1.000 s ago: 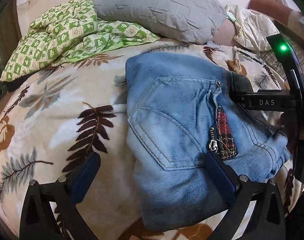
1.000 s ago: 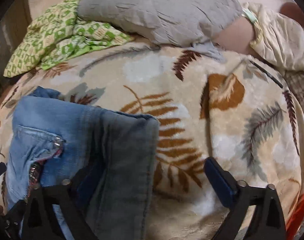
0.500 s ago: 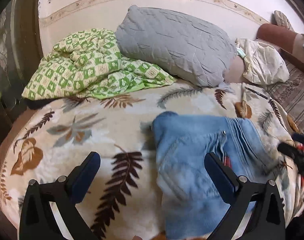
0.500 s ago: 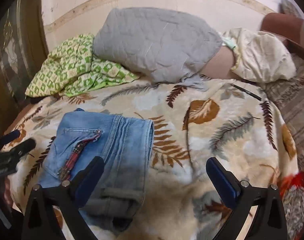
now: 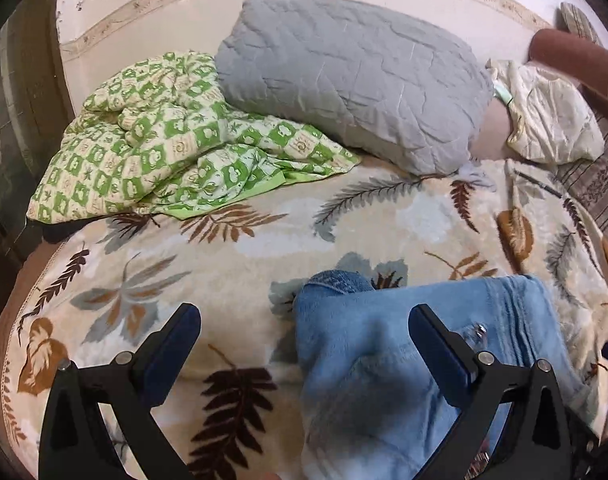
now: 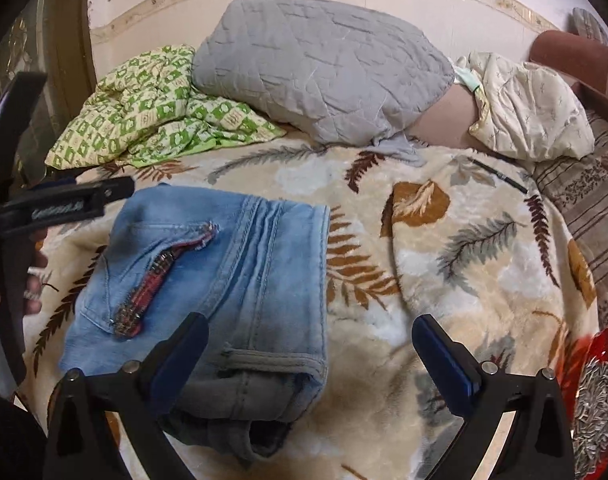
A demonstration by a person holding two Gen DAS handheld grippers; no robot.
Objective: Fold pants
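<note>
- Holding both tools above the bed, we grip nothing: left gripper (image 5: pixel 304 344) and right gripper (image 6: pixel 310 354) gape wide.
- We see the folded jeans (image 6: pixel 224 264) lying flat on the leaf-print blanket (image 6: pixel 444 240), near the grey pillow (image 6: pixel 316 64).

Two wrist views over one bed

Both look down and forward toward the wall, fairly near; both share the folded jeans (image 5: pixel 404 360) (image 6: pixel 224 272) and grey pillow (image 5: pixel 352 80) (image 6: pixel 320 68).
</note>
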